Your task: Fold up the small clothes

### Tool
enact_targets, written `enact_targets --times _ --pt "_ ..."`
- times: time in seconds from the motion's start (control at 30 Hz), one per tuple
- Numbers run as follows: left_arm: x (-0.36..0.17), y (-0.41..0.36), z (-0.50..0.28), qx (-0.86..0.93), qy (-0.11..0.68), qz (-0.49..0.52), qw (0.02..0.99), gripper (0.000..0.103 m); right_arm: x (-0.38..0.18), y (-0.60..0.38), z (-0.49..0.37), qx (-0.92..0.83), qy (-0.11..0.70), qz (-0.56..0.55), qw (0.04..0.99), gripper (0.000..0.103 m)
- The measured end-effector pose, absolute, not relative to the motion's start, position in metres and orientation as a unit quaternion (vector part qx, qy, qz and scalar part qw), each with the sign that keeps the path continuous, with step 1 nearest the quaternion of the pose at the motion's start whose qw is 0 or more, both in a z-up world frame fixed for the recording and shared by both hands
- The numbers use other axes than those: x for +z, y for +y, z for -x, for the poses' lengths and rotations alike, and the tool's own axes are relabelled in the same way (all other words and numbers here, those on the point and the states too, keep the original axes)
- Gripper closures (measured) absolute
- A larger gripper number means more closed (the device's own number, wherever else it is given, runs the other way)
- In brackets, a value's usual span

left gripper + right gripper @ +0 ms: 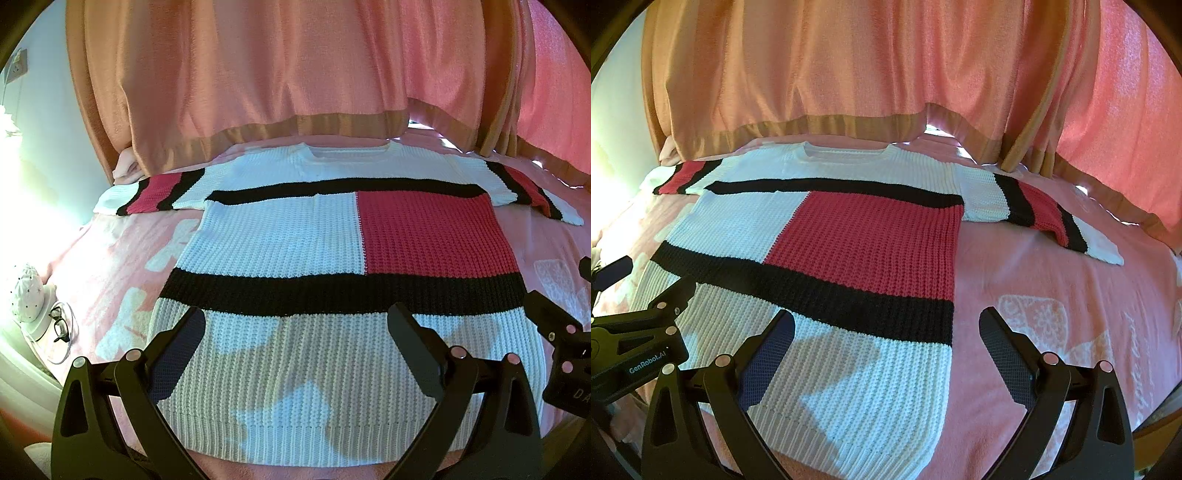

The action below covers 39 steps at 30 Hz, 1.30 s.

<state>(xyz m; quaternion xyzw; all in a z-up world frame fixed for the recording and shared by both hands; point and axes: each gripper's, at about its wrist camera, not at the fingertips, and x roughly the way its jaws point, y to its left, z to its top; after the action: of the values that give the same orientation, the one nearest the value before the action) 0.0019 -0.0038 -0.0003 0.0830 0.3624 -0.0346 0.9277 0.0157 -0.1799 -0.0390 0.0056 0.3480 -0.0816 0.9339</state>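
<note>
A knit sweater [280, 243] in white, red and black blocks lies flat and spread on a pink bed cover [110, 266], neck away from me, both short sleeves out to the sides. It also shows in the right wrist view [827, 258]. My left gripper [295, 325] is open and empty, hovering over the sweater's lower white part near the hem. My right gripper [886, 328] is open and empty above the sweater's lower right edge. The right gripper's body shows at the right edge of the left wrist view [561, 332]; the left gripper's body shows at the left of the right wrist view [639, 332].
Pink curtains [295, 74] hang behind the bed. A white lamp-like object [27, 295] and black eyeglasses [61, 325] sit on a stand left of the bed. The pink cover with white bows [1071, 295] stretches right of the sweater.
</note>
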Motion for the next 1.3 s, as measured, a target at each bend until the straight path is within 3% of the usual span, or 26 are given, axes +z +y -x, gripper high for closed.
enact_targets --times 1.3 --pt "-0.0021 -0.0033 -0.0006 -0.033 0.359 -0.085 0.929 0.006 -0.0388 -0.1803 -0.0150 -0.083 0.347 -0.006 0.934 0.005"
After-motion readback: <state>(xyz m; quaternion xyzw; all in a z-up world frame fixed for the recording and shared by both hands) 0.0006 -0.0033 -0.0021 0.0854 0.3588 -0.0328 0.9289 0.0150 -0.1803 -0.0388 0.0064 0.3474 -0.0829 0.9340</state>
